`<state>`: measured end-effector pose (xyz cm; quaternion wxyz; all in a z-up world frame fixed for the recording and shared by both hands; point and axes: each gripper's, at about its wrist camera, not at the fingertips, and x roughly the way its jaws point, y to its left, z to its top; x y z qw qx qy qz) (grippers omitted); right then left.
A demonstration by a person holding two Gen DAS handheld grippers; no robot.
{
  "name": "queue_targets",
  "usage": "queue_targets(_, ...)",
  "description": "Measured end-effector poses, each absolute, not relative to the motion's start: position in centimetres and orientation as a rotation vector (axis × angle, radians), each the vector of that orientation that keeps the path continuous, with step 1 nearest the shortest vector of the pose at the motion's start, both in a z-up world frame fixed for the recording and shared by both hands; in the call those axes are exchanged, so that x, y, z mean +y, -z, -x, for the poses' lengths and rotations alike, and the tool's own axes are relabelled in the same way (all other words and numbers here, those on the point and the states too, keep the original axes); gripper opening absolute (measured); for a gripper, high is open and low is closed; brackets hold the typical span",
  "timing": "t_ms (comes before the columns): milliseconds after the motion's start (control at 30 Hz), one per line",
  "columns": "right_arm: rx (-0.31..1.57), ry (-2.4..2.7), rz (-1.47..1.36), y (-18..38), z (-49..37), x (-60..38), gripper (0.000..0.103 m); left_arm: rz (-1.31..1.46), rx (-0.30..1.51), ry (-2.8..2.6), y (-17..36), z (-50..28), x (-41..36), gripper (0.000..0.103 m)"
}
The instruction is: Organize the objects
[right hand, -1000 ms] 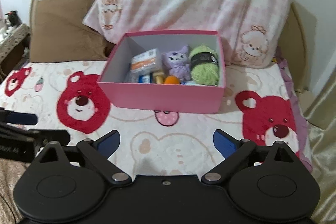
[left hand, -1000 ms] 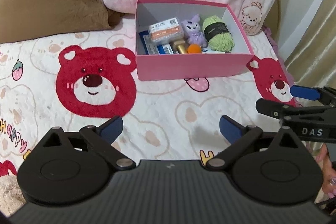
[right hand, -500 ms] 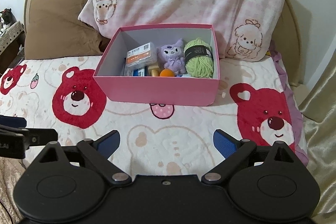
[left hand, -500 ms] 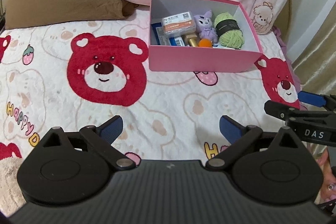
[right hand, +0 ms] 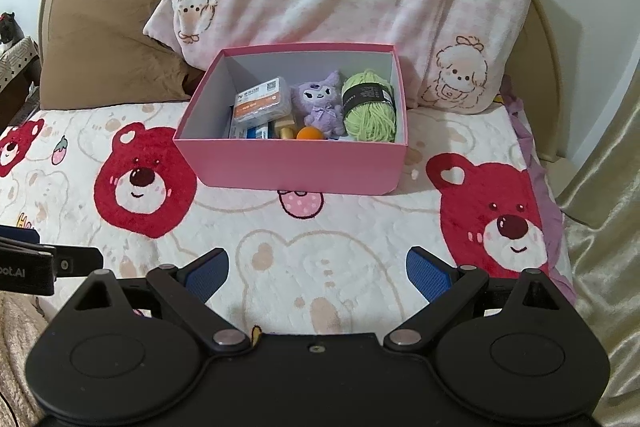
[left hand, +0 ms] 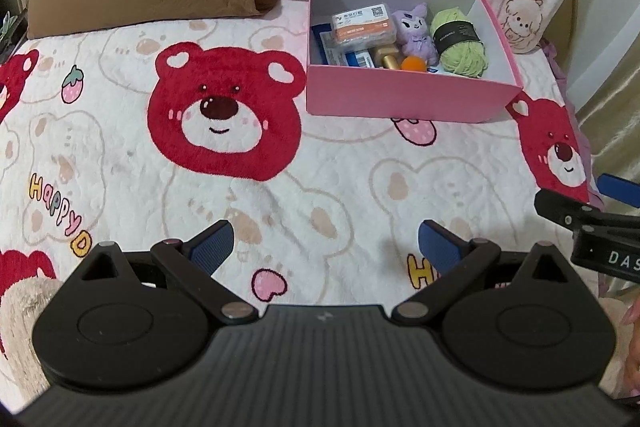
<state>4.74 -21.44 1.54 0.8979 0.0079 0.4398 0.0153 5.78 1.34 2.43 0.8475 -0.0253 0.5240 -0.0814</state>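
The pink rectangular cardboard box (right hand: 296, 169) looks matt and smooth, its inner walls plain grey paper. Inside it, a green ball of woolly yarn (right hand: 370, 117) wears a matt black paper band, beside a fuzzy purple plush toy (right hand: 322, 105). Under the box, the bear-print cloth blanket (right hand: 320, 247) looks soft and quilted.

The blanket (left hand: 120, 163) carries the coloured word "HAPPY". The right gripper (left hand: 612, 223) shows "DAS", while the left gripper (right hand: 28, 267) reads "oot.AI". Print on the orange-and-white packet (right hand: 262, 101) is illegible.
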Motion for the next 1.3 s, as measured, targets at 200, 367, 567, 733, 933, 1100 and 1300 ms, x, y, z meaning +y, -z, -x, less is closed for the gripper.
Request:
queue_targets(200,0.913,-0.021,-0.01,-1.53,-4.7,-21.43,0.097,0.052,1.109,0.169,-2.38,-5.91,1.43,0.1)
queue_targets(367,0.916,-0.019,-0.004,-1.54,-4.6,-21.31,0.097,0.051,1.111,0.167,-2.36,-5.89,1.42,0.1)
queue_targets(567,0.918,-0.018,0.008,-1.51,-4.49,-21.23,0.097,0.051,1.114,0.165,-2.27,-5.85,1.49,0.1)
queue_targets(733,0.922,-0.015,0.007,-1.44,-4.45,-21.27,0.097,0.042,1.123,0.17,-2.09,-5.86,1.58,0.1)
queue_targets(933,0.925,-0.012,0.006,-1.43,-4.49,-21.34,0.097,0.038,1.132,0.174,-2.12,-5.94,1.45,0.1)
queue_targets(1100,0.926,-0.01,0.01,-1.49,-4.37,-21.37,0.097,0.038,1.132,0.169,-2.12,-5.89,1.33,0.1)
queue_targets(1300,0.929,-0.006,0.013,-1.53,-4.32,-21.36,0.097,0.046,1.132,0.166,-2.11,-5.83,1.42,0.1)
